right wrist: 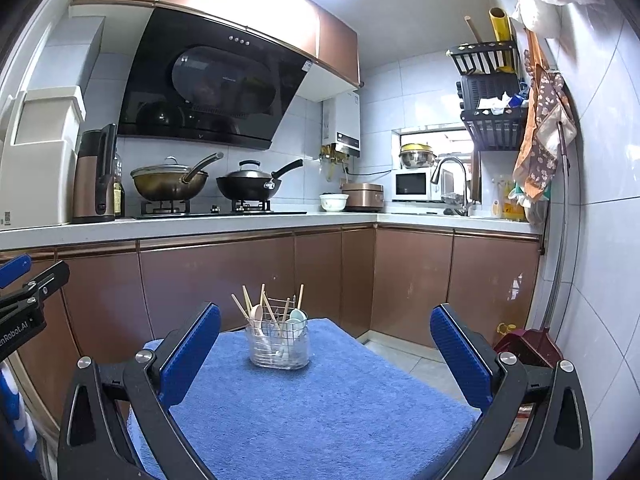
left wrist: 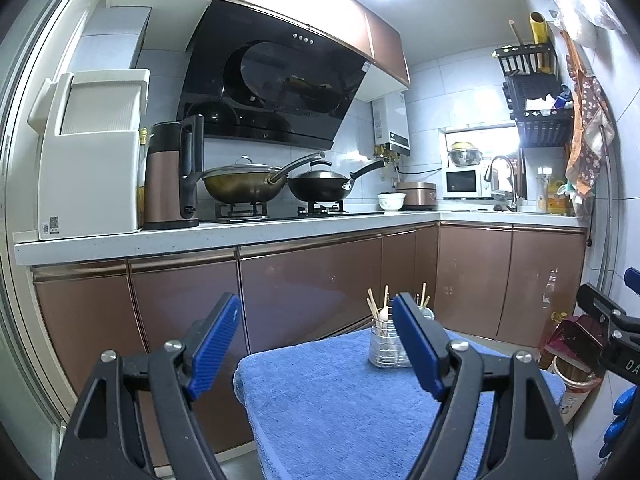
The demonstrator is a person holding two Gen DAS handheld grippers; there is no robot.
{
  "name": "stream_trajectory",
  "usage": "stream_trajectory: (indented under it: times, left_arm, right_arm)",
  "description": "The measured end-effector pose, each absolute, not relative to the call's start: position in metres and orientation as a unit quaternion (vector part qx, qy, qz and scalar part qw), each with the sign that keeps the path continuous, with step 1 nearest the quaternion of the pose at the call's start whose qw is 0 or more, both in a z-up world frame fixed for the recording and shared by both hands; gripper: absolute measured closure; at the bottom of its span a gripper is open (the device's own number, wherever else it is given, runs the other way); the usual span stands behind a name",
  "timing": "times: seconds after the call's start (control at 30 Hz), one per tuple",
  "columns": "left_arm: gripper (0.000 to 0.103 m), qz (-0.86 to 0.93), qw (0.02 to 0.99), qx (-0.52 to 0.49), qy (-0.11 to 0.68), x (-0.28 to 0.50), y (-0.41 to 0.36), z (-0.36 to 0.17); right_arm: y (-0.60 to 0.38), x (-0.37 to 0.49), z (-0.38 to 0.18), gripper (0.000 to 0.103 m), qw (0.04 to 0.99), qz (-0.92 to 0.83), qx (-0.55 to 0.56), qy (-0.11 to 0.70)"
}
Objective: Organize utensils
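A clear utensil holder (right wrist: 279, 344) with a wire insert stands at the far end of a blue towel (right wrist: 320, 408) on a small table. It holds wooden chopsticks (right wrist: 245, 304), a pink spoon (right wrist: 257, 315) and a pale blue spoon (right wrist: 297, 317). The holder also shows in the left wrist view (left wrist: 384, 346), partly behind one finger. My left gripper (left wrist: 318, 344) is open and empty above the towel (left wrist: 340, 408), short of the holder. My right gripper (right wrist: 325, 354) is open wide and empty, also short of the holder.
Brown cabinets (right wrist: 216, 276) under a white counter (right wrist: 192, 226) stand behind the table. The stove carries two woks (right wrist: 170, 184). A kettle (right wrist: 94, 176), a microwave (right wrist: 414, 185) and a sink tap (right wrist: 450, 178) are on the counter. A dark red dustpan (right wrist: 528, 346) stands on the right.
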State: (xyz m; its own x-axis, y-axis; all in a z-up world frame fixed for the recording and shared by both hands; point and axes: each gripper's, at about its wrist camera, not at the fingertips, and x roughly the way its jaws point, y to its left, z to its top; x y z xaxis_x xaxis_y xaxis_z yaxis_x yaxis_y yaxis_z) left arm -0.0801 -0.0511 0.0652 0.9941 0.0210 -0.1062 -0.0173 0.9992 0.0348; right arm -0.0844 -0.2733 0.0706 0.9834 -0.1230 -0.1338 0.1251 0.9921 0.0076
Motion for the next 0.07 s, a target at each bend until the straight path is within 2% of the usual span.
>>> stream_trajectory:
  times: [0.07]
  left_arm:
    - [0.026, 0.01, 0.998, 0.016, 0.055, -0.0797, -0.0508, 0.0648]
  right_arm:
    - [-0.2737, -0.084, 0.0699, 0.0, 0.996, -0.064, 0.008, 0.068]
